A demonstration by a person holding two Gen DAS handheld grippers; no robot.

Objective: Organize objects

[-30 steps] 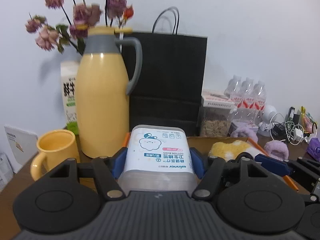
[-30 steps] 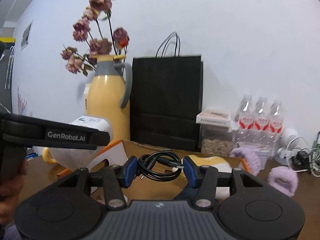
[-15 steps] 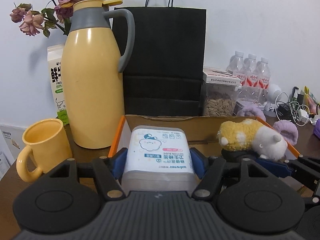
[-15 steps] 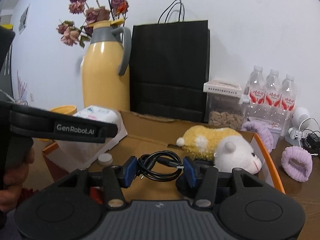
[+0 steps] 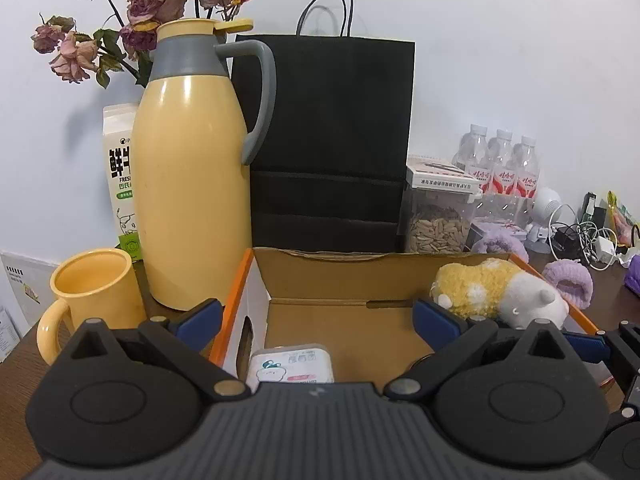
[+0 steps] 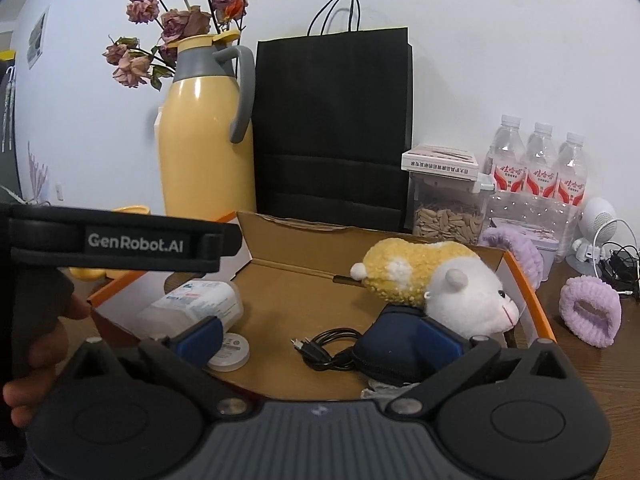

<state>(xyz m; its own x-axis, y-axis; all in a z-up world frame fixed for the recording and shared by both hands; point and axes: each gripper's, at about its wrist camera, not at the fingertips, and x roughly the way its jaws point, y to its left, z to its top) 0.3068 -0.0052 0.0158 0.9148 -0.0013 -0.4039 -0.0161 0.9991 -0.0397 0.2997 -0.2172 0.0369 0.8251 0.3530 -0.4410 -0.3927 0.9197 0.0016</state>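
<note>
Cardboard box (image 5: 352,276) with orange edges sits on the desk (image 6: 624,344) straight ahead of both claws and holds most of the task's things. Left claw (image 5: 318,314) is spread wide, its jaws having just opened, with nothing pinched; the cotton bud tub (image 5: 291,366) lies in the box below and between its blue pads (image 5: 200,318). Right claw (image 6: 320,334) is likewise spread after just opening, and the black cable (image 6: 326,346) lies loose on the box floor between its pads, touching neither. Just beyond its right pad sit a dark blue pouch (image 6: 394,354) and, behind that, a yellow and white plush toy (image 6: 436,280); a small white round lid (image 6: 231,350) lies by its left pad. To the left of the left claw, outside the box, stand a yellow mug (image 5: 90,298) and a tall yellow thermos (image 5: 192,184), with a milk carton (image 5: 120,168) and dried roses (image 5: 140,4) behind. Beyond the box a black paper bag (image 5: 332,140) stands against the wall, and to the right are a seed jar (image 5: 438,216), water bottles (image 5: 500,164) and purple fuzzy bands (image 6: 592,312).
</note>
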